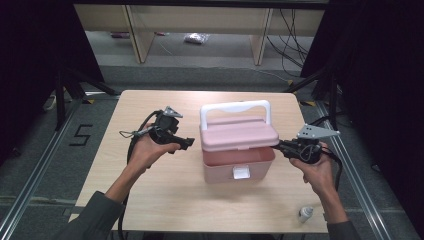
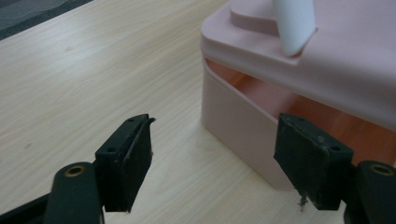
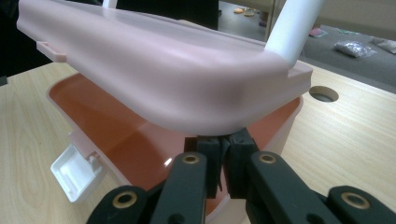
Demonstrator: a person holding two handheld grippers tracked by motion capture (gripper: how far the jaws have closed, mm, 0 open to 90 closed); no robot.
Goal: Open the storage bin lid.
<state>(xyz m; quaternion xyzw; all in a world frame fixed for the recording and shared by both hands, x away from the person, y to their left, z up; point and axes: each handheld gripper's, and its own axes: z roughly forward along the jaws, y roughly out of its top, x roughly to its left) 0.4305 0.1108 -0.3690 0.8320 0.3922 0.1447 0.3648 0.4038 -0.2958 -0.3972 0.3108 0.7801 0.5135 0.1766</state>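
Note:
A pink box (image 1: 239,162) with a white handle (image 1: 235,106) stands mid-table, its lid (image 1: 239,136) raised a little at the front and right so the reddish inside shows. A white latch (image 1: 241,172) hangs open on the front wall. My right gripper (image 1: 277,146) is at the box's right side; its jaws (image 3: 223,140) are shut, tips tucked under the lid's edge (image 3: 187,112). My left gripper (image 1: 187,142) hovers just left of the box, open, nothing between its jaws. In the left gripper view that gripper (image 2: 214,123) faces the box's corner (image 2: 229,107).
A small white bottle (image 1: 305,214) stands near the table's front right edge. The tabletop has a round hole (image 3: 324,94) beyond the box. Black stands and rails flank the table (image 1: 150,200); shelving legs stand on the floor behind.

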